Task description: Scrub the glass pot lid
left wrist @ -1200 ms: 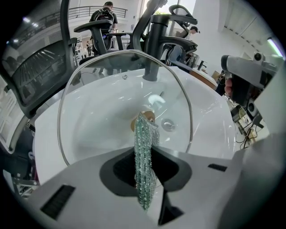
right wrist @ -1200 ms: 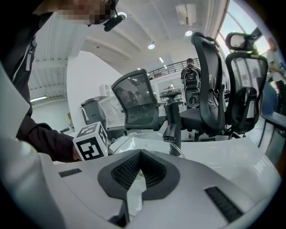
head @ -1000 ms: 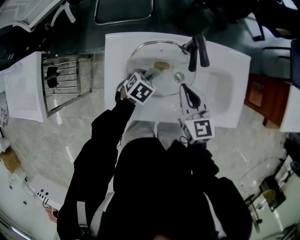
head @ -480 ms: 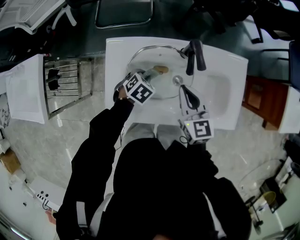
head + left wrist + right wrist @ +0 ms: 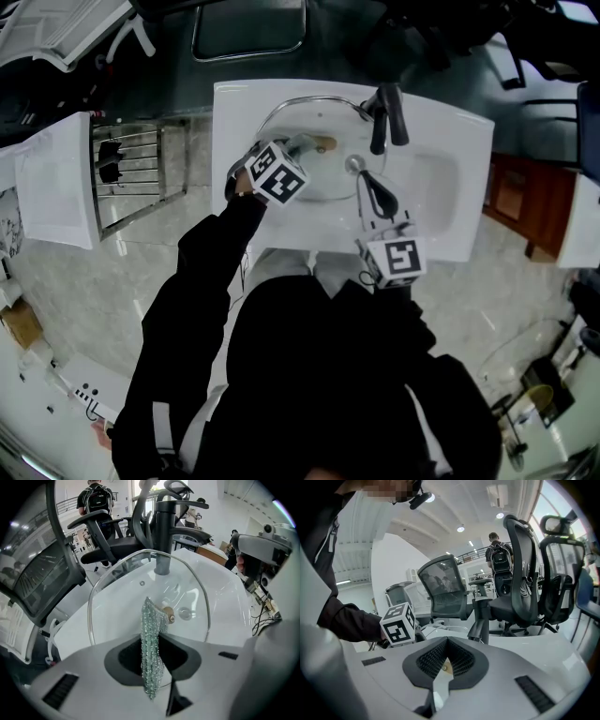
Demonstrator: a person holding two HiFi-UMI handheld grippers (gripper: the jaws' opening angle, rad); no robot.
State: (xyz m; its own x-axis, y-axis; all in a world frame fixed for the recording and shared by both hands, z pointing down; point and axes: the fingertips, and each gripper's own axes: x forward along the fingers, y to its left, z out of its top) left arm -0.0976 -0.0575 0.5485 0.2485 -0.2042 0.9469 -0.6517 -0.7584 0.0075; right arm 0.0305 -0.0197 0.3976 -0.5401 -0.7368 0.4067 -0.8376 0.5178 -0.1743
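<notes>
We press silvery mesh scrubbing cloth (image 5: 153,620), clamped in left gripper (image 5: 151,644) fingers, flat on round glass pot lid (image 5: 112,606), upper centre in white sink (image 5: 450,187); small circles, light pressure. Right gripper (image 5: 447,641) fingers closed at tips.

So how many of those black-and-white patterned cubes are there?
2. The left cube sits on the left gripper over the sink's basin. The right cube sits on the right gripper at the sink's front edge. None looks hidden.
</notes>
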